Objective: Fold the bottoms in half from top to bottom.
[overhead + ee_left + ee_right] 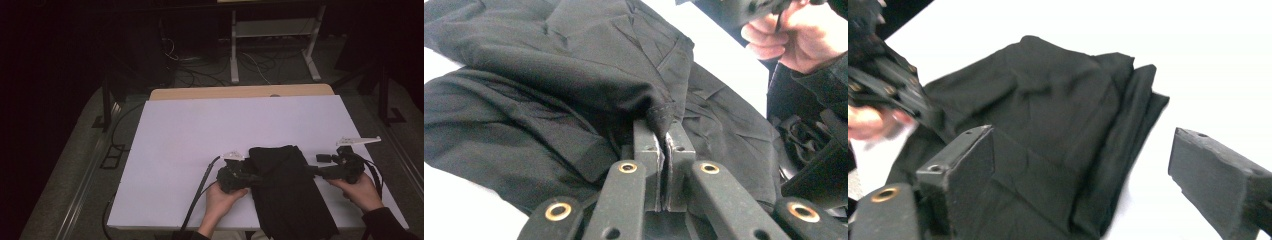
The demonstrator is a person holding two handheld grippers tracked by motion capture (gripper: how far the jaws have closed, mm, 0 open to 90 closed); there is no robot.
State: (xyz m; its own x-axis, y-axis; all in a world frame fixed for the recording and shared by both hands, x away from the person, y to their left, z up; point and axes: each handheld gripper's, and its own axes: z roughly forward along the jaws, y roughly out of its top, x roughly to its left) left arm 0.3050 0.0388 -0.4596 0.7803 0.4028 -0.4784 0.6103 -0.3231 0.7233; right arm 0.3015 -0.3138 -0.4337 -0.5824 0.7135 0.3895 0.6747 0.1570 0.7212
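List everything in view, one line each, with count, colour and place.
cloth: one, black, folded, near edge of the board, hanging over it
board: one, white, covering the table
table: one, light wood, strip showing at the board's far edge
frame: one, white metal, on the floor beyond the table
cables: several, dark and pale, on the floor beyond the table
left tongs: one, black, shut on a cloth edge
right tongs: one, black, open, jaws either side of the cloth
hands: two, gripping the tongs

The black garment (pixel 290 195) runs past the high view's bottom edge.
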